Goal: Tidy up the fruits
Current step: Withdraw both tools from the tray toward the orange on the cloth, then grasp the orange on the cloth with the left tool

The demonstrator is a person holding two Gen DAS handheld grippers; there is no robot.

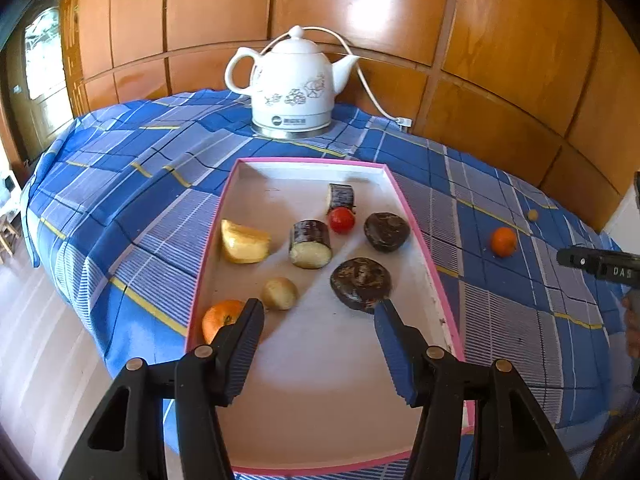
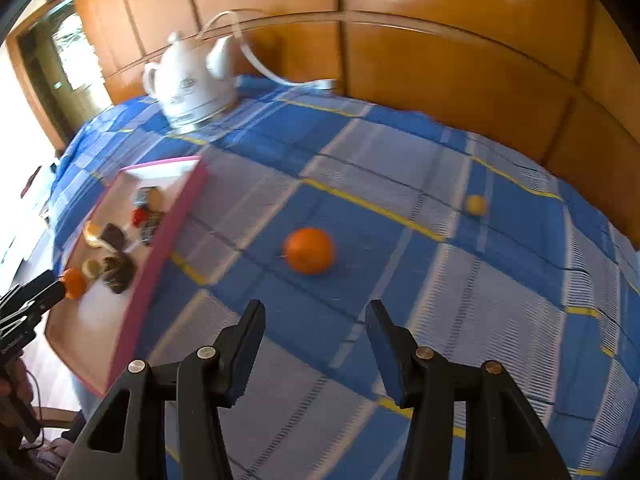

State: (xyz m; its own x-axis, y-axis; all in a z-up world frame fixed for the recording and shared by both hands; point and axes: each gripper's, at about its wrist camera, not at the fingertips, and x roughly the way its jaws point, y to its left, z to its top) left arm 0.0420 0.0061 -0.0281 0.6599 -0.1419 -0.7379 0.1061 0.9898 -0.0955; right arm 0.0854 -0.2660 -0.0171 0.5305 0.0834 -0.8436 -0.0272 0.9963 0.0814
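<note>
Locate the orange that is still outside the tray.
The orange lies on the blue checked cloth, right of the pink-rimmed tray, ahead of the empty right gripper.

Blue plaid tablecloth (image 1: 132,216) carries tray (image 1: 416,236), kettle (image 1: 290,84), orange (image 2: 310,250), small yellow fruit (image 2: 476,204).

White floral kettle (image 1: 290,84) with cord (image 1: 370,88), blue plaid tablecloth (image 1: 132,184), wooden wall panels (image 1: 520,40)

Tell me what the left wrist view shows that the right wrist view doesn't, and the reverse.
Left wrist only: the left hand-held gripper seen from behind, open over the tray floor, and each tray item sharply, such as the tomato and apple wedge.
Right wrist only: the right hand-held gripper, open and empty above the cloth.
Both: the tray, kettle, the loose orange and small yellow fruit on the cloth.
</note>
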